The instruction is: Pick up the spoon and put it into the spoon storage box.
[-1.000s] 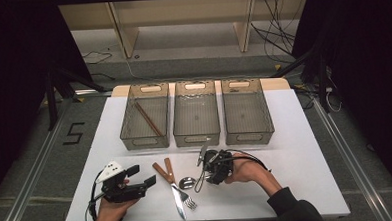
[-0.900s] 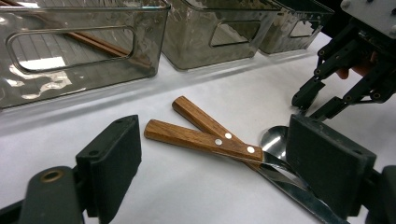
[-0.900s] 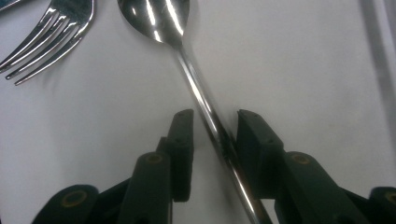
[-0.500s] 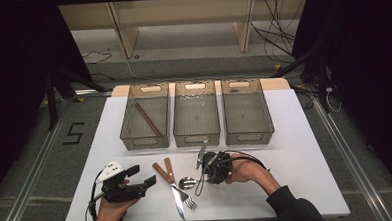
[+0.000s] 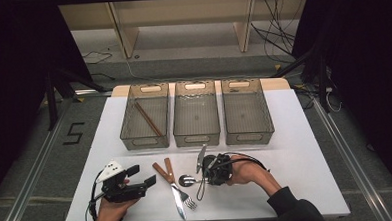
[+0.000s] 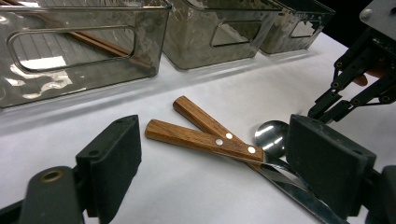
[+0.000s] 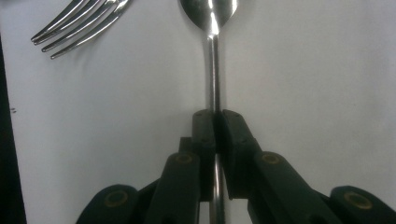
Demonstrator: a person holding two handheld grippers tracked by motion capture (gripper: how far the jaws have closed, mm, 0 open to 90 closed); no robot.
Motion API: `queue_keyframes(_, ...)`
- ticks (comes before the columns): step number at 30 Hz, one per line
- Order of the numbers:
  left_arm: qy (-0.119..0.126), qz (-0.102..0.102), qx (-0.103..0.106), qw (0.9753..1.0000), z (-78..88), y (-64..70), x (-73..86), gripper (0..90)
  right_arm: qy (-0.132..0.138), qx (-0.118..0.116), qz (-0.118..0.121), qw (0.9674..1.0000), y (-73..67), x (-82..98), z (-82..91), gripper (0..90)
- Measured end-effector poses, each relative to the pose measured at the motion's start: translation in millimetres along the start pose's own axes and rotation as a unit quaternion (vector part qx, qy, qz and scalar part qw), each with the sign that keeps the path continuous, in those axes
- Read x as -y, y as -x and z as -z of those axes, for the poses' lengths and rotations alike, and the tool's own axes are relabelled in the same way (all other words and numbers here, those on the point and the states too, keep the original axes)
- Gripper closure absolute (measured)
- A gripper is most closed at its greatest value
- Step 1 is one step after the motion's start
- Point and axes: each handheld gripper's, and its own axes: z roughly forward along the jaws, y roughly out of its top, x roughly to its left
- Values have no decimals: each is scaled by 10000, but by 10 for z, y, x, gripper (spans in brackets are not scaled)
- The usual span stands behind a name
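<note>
Polished steel spoon [image 7: 214, 56], flat on white tabletop [image 5: 306, 155] beside wood-handled fork [image 5: 180, 189], slim handle pinched in just-closed jaws of right gripper [image 7: 215, 122]; likely light, stiff, slippery, best gripped mid-handle; left gripper [image 6: 224, 163] jaws spread, empty; three smoky plastic bins [image 5: 197, 136] behind; dark room.

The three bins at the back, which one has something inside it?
The left bin does: brown wooden chopsticks lie slanted on its floor. The middle bin and the right bin look empty.
</note>
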Motion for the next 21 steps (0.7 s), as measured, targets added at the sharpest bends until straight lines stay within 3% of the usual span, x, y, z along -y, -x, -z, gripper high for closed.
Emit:
queue_keyframes(5, 5, 11, -12, 10000, 3, -1, 0, 182, 56, 68, 63, 9999, -42, -1, 19, 863)
queue_keyframes(7, -4, 1, -9, 10000, 2, -1, -1, 182, 31, -22, 73, 10000, -70, 1, 57, 900)
queue_keyframes(10, -7, -3, -8, 10000, -3, 4, -1, 182, -12, 102, 20, 9999, -124, -5, 54, 900)
queue_keyframes(20, 6, -9, -16, 10000, 2, 2, -1, 182, 6, 134, 21, 9999, -113, -9, 54, 900)
queue_keyframes(21, 10, -7, -18, 10000, 3, 3, -1, 182, 45, 170, -75, 9998, -109, -8, 63, 900)
